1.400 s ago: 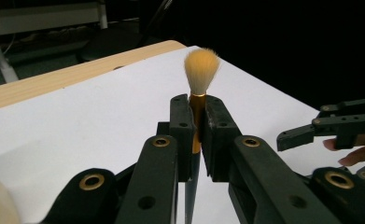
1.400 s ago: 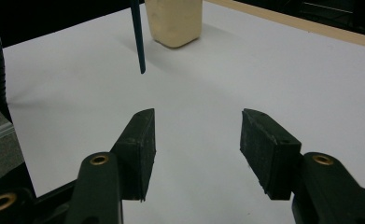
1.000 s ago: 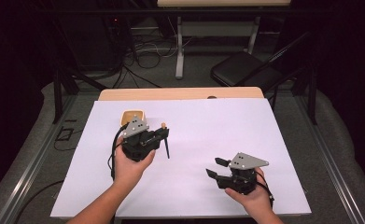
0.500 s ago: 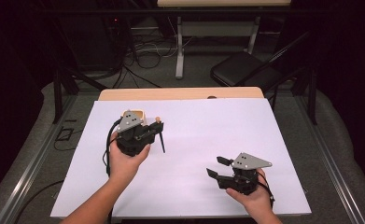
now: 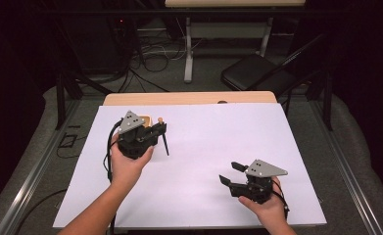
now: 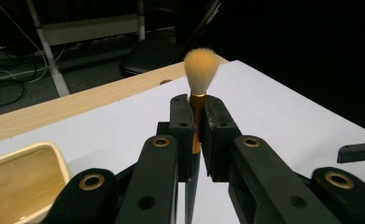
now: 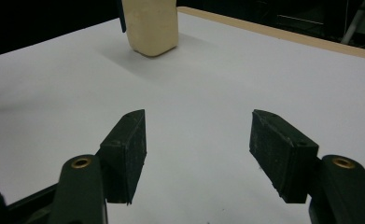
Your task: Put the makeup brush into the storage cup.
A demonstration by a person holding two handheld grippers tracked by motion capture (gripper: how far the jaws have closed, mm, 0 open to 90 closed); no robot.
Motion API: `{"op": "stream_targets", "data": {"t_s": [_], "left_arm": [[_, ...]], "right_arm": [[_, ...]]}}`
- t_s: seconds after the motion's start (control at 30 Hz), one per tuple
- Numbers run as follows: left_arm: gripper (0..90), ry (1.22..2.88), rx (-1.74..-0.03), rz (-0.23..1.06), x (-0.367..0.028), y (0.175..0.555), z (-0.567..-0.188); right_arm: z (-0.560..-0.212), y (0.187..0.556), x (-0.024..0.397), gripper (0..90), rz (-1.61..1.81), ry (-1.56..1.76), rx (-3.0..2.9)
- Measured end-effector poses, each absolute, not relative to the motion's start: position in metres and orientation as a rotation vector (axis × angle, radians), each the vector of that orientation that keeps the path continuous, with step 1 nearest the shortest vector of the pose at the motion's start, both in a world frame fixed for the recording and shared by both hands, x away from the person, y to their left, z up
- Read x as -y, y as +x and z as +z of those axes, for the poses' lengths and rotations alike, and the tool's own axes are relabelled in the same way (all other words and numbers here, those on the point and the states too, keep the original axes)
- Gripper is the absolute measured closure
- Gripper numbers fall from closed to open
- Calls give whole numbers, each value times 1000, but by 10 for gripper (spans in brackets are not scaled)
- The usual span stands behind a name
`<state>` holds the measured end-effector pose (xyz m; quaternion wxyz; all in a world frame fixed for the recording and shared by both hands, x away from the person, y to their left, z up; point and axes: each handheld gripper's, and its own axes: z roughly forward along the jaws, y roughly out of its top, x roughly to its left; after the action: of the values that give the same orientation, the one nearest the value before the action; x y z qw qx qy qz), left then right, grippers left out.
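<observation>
Change since earlier frames: left gripper [image 5: 157, 131] shifted toward 12 o'clock on the table, now partly covering the small cream-yellow rectangular dish [image 5: 152, 120]; right gripper [image 5: 232, 173] in the same spot, jaws having just been opening, nothing between them.

High view, left gripper: held in the left hand [image 5: 128, 164] at about 10 o'clock on the white paper-covered table [image 5: 218, 137], clamped on a slim brush with dark handle, gold ferrule and pale tan bristles [image 5: 165, 142].
High view, brush: dark handle slanting down toward 5 o'clock from the jaws, bristle end at about 12 o'clock of them, just beside the dish.
High view, right gripper: held in the right hand [image 5: 262, 205] at about 5 o'clock on the table, jaws spread and pointing toward 9 o'clock, well apart from the brush.

Left gripper view, grip: black pads [image 6: 180, 126] pressed on the ferrule and upper handle of the brush [image 6: 196, 116] from both sides.
Left gripper view, brush: upright between the jaws, bristle tuft at 12 o'clock above the pads.
Left gripper view, dish: at 8 o'clock, inside bare [image 6: 17, 182].
Left gripper view, other gripper: black jaw tip at 3 o'clock [image 6: 357, 151].

Right gripper view, jaws: standing wide, bare white sheet [image 7: 199, 140] between them.
Right gripper view, dish: at 12 o'clock, resting on the sheet [image 7: 152, 25], well apart from the pads.
</observation>
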<state>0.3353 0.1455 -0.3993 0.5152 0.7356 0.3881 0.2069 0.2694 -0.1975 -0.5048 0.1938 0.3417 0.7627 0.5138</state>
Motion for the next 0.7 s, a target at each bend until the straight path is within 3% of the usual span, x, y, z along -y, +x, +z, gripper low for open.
{"op": "stream_targets", "data": {"t_s": [0.7], "left_arm": [[836, 1738, -979, 568, -158, 349, -389]], "right_arm": [[-506, 270, 197, 362, 1436, 964, -2150]]}}
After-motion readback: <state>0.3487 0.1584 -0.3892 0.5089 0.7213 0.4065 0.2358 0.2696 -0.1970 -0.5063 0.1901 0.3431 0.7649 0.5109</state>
